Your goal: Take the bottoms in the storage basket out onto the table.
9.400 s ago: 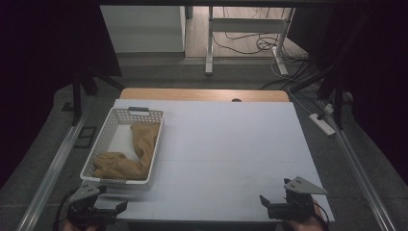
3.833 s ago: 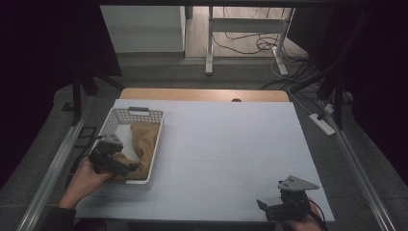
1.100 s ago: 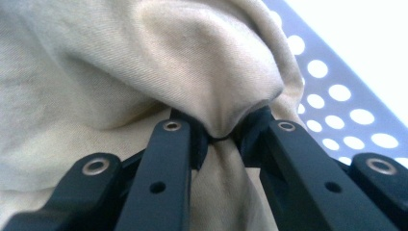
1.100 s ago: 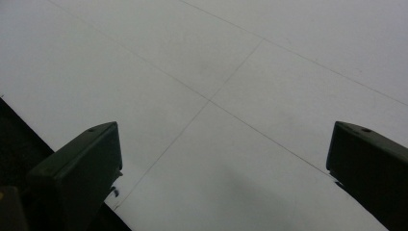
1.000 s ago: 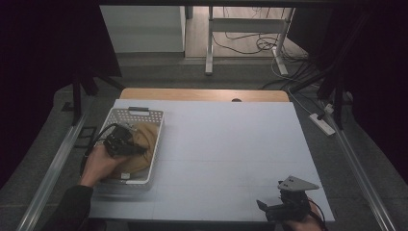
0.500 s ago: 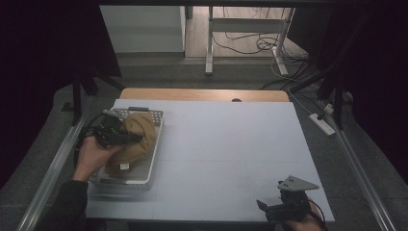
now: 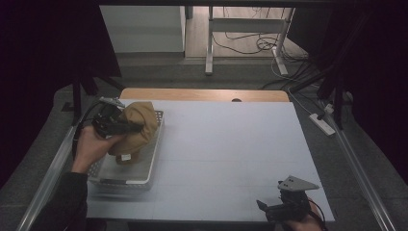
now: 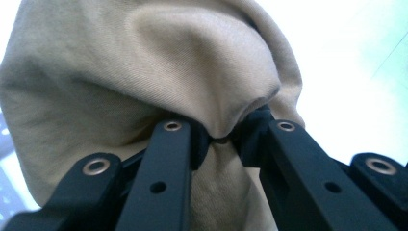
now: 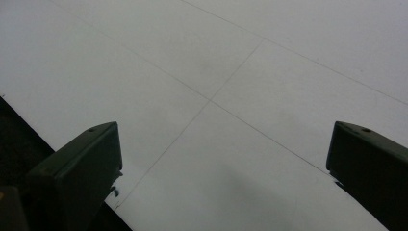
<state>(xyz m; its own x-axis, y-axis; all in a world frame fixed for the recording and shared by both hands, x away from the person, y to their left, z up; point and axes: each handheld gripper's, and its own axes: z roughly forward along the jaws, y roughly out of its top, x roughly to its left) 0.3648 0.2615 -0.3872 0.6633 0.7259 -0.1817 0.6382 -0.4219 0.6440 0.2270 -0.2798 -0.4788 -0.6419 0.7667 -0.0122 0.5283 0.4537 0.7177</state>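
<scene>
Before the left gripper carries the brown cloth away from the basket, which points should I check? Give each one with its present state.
1. Left gripper shut on a fold of the brown cloth: ok.
2. Cloth fully out of the white basket: cannot tell; its lower end hangs over the basket.
3. Something white low on the cloth, maybe a tag: cannot tell.
4. Bare table to the right for laying it down: ok.
5. Right gripper open, at the near edge, away from the path: ok.
</scene>
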